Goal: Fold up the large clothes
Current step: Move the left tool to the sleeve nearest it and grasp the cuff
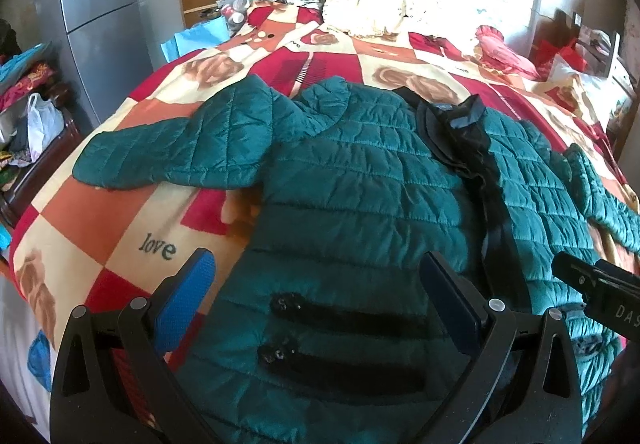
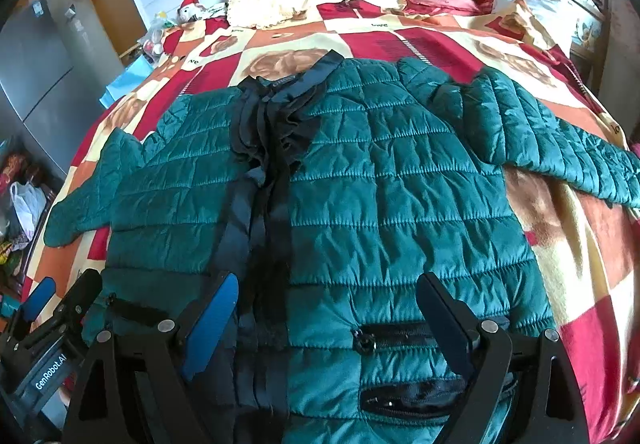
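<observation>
Green quilted jacket (image 2: 360,180) flat on patchwork blanket (image 1: 120,228)

My left gripper (image 1: 320,296) has a black plastic frame with cut-out arms, round silver rivets at the joints, and two blue textured finger pads (image 1: 188,300). My right gripper (image 2: 332,328) is built the same: black frame, blue pads (image 2: 210,324), silver rivets. A white "GenRobot.AI" label marks the left one's side.
</observation>
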`<state>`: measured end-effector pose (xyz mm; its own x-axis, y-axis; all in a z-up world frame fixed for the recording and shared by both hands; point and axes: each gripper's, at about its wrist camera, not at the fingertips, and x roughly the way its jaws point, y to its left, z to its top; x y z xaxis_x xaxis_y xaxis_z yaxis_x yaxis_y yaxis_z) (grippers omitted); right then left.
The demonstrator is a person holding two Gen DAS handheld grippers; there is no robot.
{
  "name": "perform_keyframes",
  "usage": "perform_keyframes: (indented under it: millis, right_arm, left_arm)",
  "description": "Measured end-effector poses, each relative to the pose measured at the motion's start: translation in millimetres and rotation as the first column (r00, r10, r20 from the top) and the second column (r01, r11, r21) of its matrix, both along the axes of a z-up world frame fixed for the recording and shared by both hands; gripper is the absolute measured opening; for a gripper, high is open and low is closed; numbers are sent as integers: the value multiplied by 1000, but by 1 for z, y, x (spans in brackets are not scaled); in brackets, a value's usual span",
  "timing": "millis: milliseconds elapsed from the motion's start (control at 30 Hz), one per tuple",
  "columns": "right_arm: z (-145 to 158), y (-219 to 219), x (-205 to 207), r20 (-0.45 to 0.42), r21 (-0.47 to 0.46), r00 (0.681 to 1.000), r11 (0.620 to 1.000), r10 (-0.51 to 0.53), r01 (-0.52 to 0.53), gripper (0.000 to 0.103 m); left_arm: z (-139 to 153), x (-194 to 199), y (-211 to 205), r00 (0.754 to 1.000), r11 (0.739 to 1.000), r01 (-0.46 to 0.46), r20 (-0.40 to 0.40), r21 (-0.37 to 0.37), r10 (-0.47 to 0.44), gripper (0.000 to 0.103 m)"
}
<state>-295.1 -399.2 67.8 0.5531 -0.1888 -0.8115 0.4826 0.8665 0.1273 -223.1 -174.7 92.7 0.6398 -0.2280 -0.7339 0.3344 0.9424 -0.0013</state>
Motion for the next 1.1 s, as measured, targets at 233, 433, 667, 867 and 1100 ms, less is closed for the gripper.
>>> perform_keyframes:
  millis: [233,433,667,867,1100]
  right_arm:
    - [0,0,17,0,-16,1000,1000,17,-17,90]
    - [-2,-8,34,3,26,1000,1000,10,-10,90]
    - [-5,-18,54,-9,33,1000,999,4,-4,90]
    - [-10,-24,67,-14,25,1000,1000,2,-2,90]
    - [-17,-25,85,-17,0,999,999,32,-32,90]
  left_arm:
    - [0,16,0,1000,1000,-17,-4,4,17,102]
    - [0,36,1,999,999,-35,-3,10,36,102]
    - [-4,65,8,997,997,-76,-28,6,76,102]
    - [-11,82,11,994,995,-96,-43,11,97,102]
    - [-16,105,20,991,994,-112,-66,18,113,102]
